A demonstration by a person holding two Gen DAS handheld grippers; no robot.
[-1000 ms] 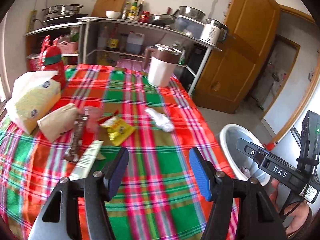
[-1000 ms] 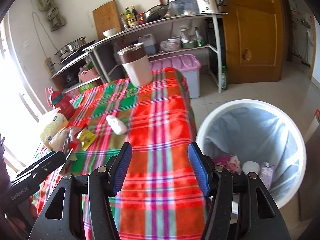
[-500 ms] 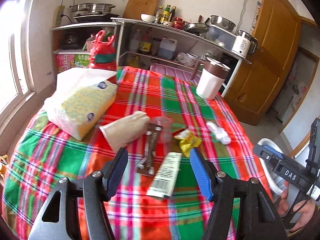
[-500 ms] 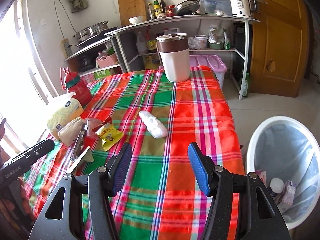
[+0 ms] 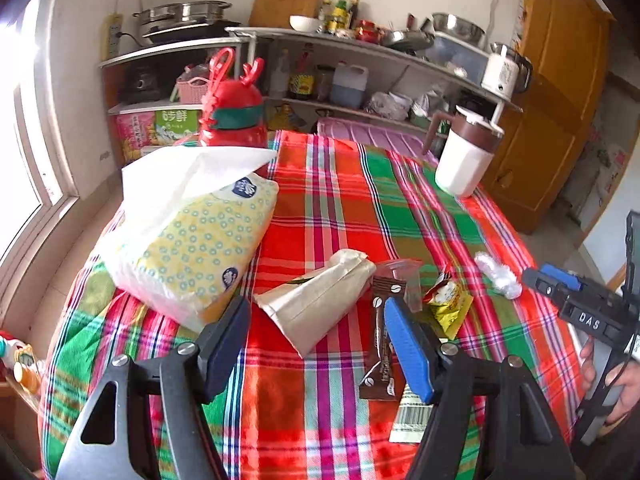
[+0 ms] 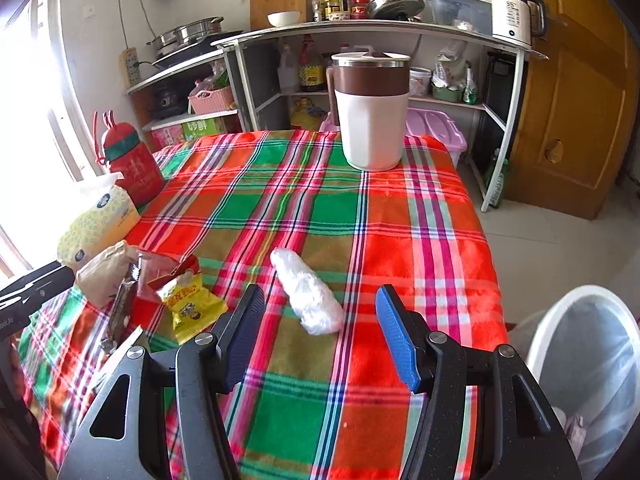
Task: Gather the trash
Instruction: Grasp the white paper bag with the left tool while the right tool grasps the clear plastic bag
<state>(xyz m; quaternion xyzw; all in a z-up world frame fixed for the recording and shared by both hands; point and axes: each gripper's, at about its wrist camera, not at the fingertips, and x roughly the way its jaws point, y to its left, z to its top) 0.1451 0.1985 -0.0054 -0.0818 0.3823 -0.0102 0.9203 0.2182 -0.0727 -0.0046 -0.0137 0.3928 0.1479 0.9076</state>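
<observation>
On the plaid tablecloth (image 5: 332, 200) lies a heap of trash: a beige paper bag (image 5: 320, 304), a brown wrapper (image 5: 382, 344), a yellow snack packet (image 5: 448, 308), a white barcoded wrapper (image 5: 412, 416) and a white crumpled plastic wad (image 5: 498, 274). My left gripper (image 5: 316, 320) hovers just short of the paper bag. Its jaws are opening and grip nothing. My right gripper (image 6: 320, 304) stands open before the plastic wad (image 6: 300, 280), apart from it. The yellow packet (image 6: 192, 304) lies to its left. The white bin (image 6: 592, 360) stands at the lower right, off the table.
A tissue pack (image 5: 192, 240) and a red bottle (image 5: 232, 112) sit at the table's left. A white jug (image 6: 370, 112) stands at the far edge. A clear cup (image 5: 400, 276) lies among the trash. Shelves with cookware line the back wall. A hand (image 5: 616, 392) holds the right gripper.
Both grippers have swung left from the bin side toward the table. The left now faces the paper bag, with its jaws slightly wider. The right faces the plastic wad.
</observation>
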